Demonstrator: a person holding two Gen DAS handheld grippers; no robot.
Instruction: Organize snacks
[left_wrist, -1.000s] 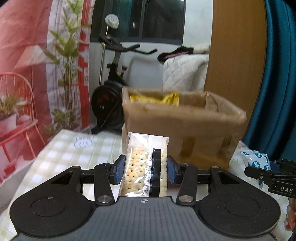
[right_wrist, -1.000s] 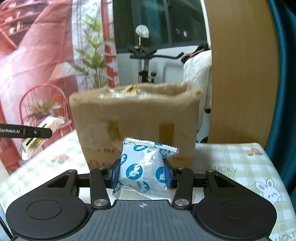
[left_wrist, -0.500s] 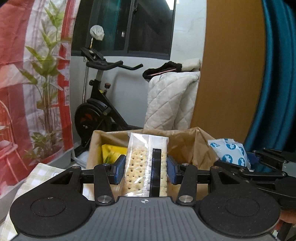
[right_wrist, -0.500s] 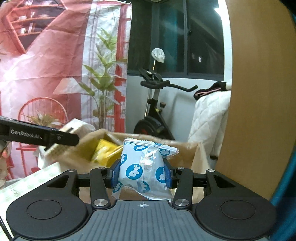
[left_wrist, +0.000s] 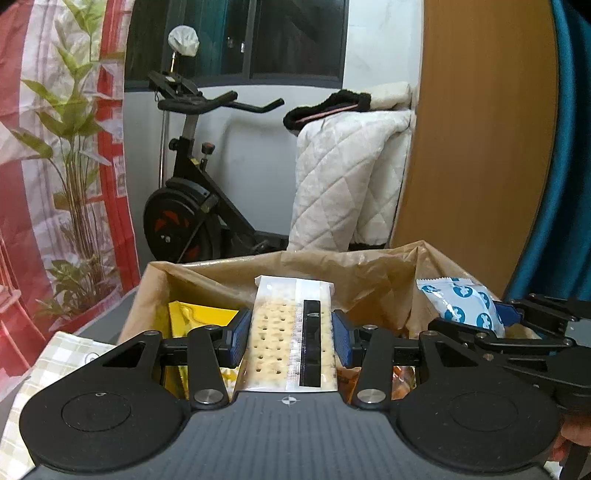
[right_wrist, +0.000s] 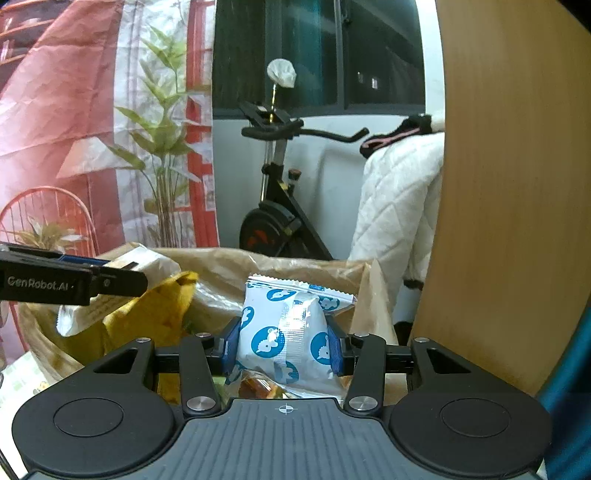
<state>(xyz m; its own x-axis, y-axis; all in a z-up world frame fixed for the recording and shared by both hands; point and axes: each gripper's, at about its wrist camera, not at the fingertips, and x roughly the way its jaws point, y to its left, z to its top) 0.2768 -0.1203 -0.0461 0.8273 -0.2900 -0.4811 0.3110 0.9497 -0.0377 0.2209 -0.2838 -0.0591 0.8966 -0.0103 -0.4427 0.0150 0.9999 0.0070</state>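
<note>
Left hand-held gripper (left_wrist: 291, 338) pinched cracker pack (left_wrist: 291, 332); right hand-held gripper (right_wrist: 282, 345) pinched blue-dotted packet (right_wrist: 284, 332). Both above paper bag (left_wrist: 369, 273). Advised lowering inside before release.

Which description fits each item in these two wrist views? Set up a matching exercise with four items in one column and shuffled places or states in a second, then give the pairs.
Items
1. cracker pack
2. blue-and-white packet
3. yellow packet
4. exercise bike

Descriptions
A. lying inside the brown paper bag
B. clamped in the left tool
C. standing on the floor behind the bag
D. clamped in the right tool

Pairs: 1-B, 2-D, 3-A, 4-C
</note>
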